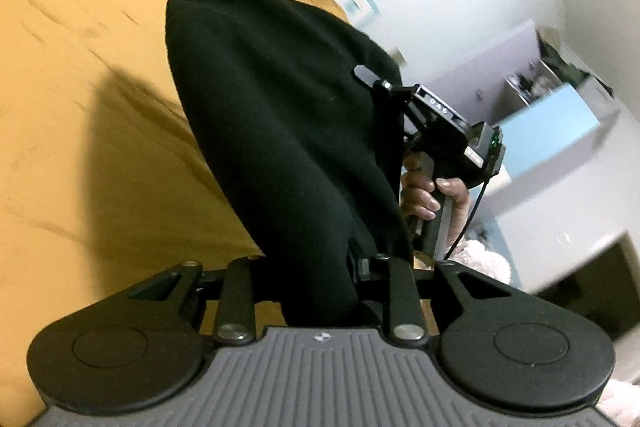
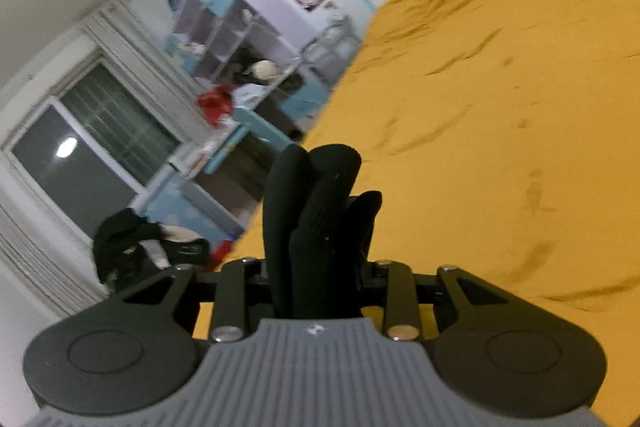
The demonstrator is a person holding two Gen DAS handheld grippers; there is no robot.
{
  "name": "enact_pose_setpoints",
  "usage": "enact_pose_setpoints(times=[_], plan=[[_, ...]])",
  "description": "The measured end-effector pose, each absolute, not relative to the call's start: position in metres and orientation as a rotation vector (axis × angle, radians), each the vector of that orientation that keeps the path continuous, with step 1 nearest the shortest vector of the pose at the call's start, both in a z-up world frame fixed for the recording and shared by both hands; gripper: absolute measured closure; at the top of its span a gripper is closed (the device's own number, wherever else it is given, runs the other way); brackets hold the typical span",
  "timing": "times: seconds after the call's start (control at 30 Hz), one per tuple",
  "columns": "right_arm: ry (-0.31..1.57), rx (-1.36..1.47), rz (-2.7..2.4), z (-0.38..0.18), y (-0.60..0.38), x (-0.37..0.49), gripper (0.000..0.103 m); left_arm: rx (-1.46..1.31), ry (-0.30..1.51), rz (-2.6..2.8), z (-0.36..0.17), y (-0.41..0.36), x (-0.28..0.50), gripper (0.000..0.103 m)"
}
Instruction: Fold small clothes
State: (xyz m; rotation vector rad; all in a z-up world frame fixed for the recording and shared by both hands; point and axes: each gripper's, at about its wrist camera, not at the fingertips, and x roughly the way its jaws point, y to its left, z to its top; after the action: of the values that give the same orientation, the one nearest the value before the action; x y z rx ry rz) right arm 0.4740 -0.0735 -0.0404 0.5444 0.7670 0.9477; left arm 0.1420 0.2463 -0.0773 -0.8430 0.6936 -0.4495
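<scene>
A black garment hung in the air above the yellow bed, stretched between both tools. The left gripper had its jaws pinching one bunched edge. The right gripper had its jaws pinching the other edge, and a hand gripped its handle at the far right.
</scene>
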Motion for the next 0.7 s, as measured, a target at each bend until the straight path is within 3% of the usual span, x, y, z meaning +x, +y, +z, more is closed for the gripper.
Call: enact_pose_setpoints(times=[0.13,0.33,0.47,0.7], plan=[[0.763,0.570,0.995,-0.067,0.004,0.496,0.076,-0.884,0.696,-0.349,-0.104,0.289,0.139,0.073],[0.912,0.463,0.925,-0.143,0.092,0.534,0.076,-1.040,0.825,-0.257,-0.205,0.320,0.148,0.074],[1.004,0.377,0.842,-0.189,0.108,0.552,0.074,-1.091,0.777,-0.322,-0.236,0.327,0.139,0.075],[1.000,0.350,0.809,-0.190,0.094,0.562,0.050,-1.062,0.796,-0.405,-0.236,0.353,0.135,0.074]])
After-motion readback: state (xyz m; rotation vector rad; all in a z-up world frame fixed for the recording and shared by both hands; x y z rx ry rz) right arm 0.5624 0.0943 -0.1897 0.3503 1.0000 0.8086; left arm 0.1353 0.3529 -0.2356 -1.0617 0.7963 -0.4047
